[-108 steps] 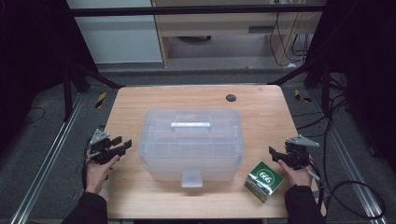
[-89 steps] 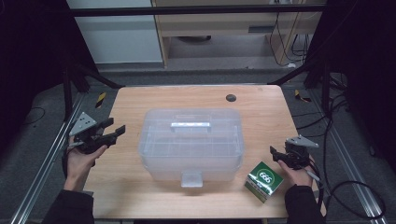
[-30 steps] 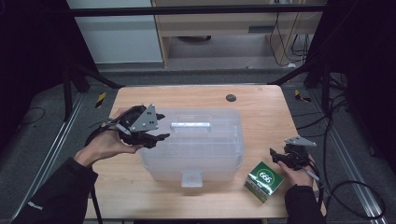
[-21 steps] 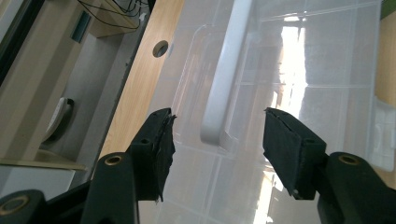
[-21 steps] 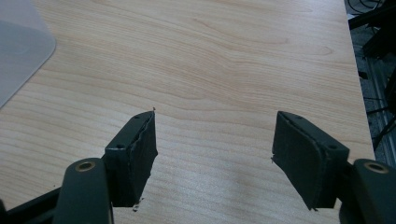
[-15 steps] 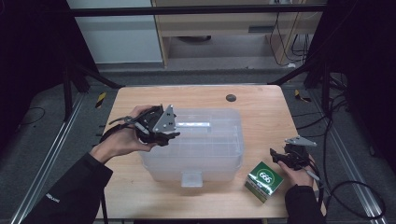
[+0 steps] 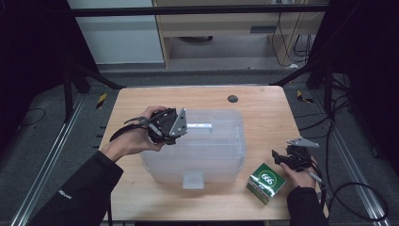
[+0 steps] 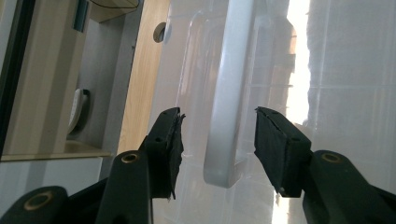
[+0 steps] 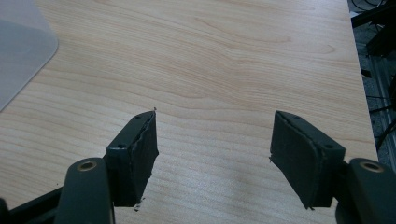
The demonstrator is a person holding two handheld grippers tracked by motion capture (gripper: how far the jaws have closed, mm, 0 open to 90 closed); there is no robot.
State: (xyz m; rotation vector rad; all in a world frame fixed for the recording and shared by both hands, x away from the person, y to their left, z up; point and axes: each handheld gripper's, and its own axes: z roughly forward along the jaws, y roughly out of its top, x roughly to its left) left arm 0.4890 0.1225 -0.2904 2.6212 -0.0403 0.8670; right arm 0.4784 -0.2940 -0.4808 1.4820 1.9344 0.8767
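Your left gripper (image 8: 217,140) has crossed from the table edge onto the clear box (image 7: 211,155) mid-table; its jaws have just been closing around the lid handle (image 8: 226,93), not yet touching. Next, clamp it. Your right gripper (image 9: 212,154) rests released on the table (image 9: 233,56).

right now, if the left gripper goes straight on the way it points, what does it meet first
The white handle on the clear box's lid. The left gripper has its jaws either side of it, just closing in, pads not yet touching as far as I can tell.
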